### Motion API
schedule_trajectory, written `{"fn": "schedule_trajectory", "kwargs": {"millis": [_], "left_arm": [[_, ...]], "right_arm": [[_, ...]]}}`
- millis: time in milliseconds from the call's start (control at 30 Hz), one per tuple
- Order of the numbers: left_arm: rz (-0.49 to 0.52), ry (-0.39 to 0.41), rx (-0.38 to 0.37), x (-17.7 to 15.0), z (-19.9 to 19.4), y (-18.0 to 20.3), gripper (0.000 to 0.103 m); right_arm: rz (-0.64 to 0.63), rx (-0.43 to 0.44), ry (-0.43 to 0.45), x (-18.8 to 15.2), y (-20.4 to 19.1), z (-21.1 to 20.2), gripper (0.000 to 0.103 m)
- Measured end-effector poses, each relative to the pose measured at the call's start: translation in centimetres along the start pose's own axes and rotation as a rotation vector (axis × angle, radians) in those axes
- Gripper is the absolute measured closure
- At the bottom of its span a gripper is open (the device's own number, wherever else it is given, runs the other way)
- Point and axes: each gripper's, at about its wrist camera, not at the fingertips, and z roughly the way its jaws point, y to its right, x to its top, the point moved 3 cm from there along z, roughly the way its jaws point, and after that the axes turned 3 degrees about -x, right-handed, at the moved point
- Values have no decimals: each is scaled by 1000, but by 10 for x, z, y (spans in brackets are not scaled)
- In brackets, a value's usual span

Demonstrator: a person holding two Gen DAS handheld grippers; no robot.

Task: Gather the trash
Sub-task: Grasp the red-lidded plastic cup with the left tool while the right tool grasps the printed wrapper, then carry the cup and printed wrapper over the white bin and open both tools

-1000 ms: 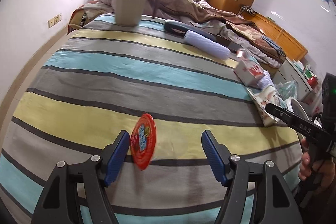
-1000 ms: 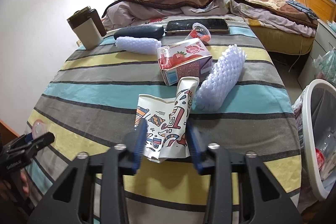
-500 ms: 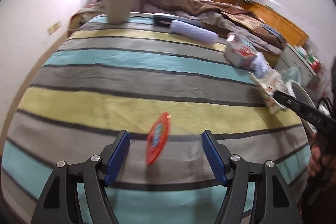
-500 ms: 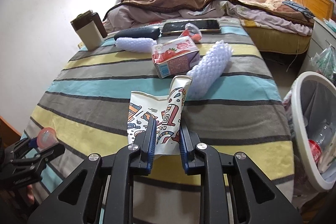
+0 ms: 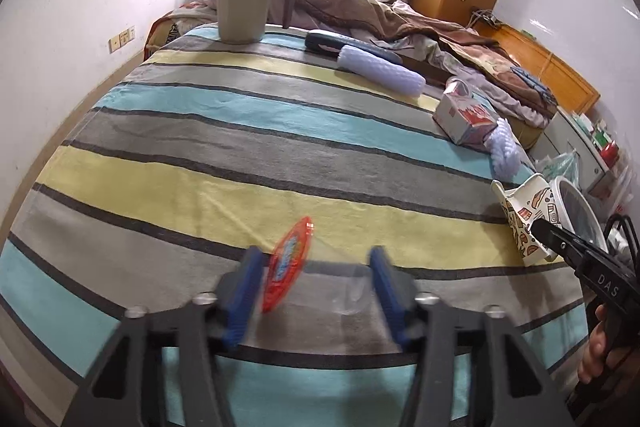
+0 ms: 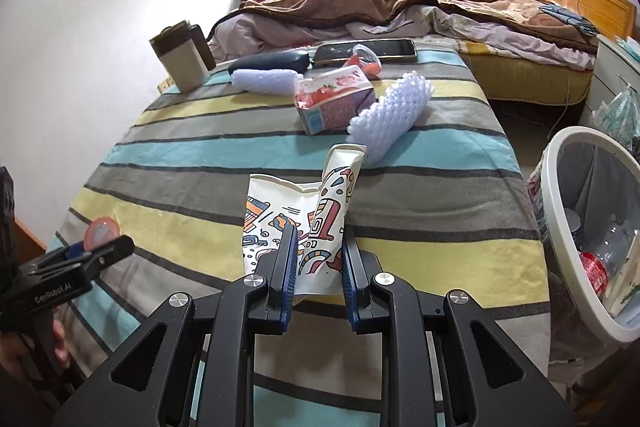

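Note:
A small clear jelly cup with a red lid [image 5: 286, 265] lies on its side on the striped bedspread [image 5: 240, 155]. It sits between the blue pads of my left gripper [image 5: 316, 283], whose jaws are closing, the lid close beside the left pad [image 5: 244, 287]. My right gripper [image 6: 319, 267] is shut on the lower edge of a flattened paper cup with a colourful print [image 6: 304, 211]. The left wrist view shows that paper cup [image 5: 520, 223] at the right gripper's tip. In the right wrist view my left gripper [image 6: 100, 251] is at the far left with the red lid [image 6: 102, 231].
A white trash bin [image 6: 554, 187] holding bottles stands off the bed's right edge. Farther along the bed lie a strawberry carton [image 6: 334, 97], two white foam sleeves [image 6: 390, 117], a dark case [image 6: 272, 61], a phone [image 6: 384, 49] and a beige jug [image 6: 180, 63].
The left jaws have narrowed around the red-lidded cup, which now sits against the left pad. The right jaws, open a second ago, have shut on the paper cup.

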Motion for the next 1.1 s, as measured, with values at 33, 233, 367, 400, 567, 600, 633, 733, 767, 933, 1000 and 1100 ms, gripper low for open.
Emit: {"fn": "schedule_trajectory", "kwargs": {"millis": [33, 233, 367, 400, 567, 600, 633, 733, 767, 933, 1000, 1100], "left_arm": [[3, 0, -7, 0, 0, 1, 52], [-2, 7, -36, 1, 0, 3, 52], [30, 13, -36, 1, -2, 12, 52], [36, 16, -37, 1, -4, 14, 52], [94, 31, -41, 5, -9, 32, 52], [100, 33, -46, 5, -11, 35, 52], [107, 35, -51, 6, -11, 39, 52], [135, 41, -71, 8, -14, 55, 52], [145, 43, -78, 9, -15, 60, 52], [186, 57, -101, 15, -17, 85, 52], [204, 65, -109, 16, -19, 97, 52], [235, 72, -125, 17, -20, 117, 52]], "right_arm": [[3, 2, -5, -1, 1, 0, 80], [21, 1, 8, -2, 7, -5, 80], [25, 4, 13, -4, 8, -6, 80], [24, 4, 16, -5, 8, -7, 80], [26, 5, 36, -4, 11, -15, 80], [27, 2, 41, -5, 13, -17, 80], [27, -3, 45, -5, 14, -19, 80], [40, -8, 58, -4, 21, -25, 80], [45, -12, 65, -4, 24, -28, 80], [62, -31, 93, -1, 36, -39, 80], [69, -42, 106, 0, 42, -45, 80], [82, -61, 127, 1, 52, -53, 80]]}}
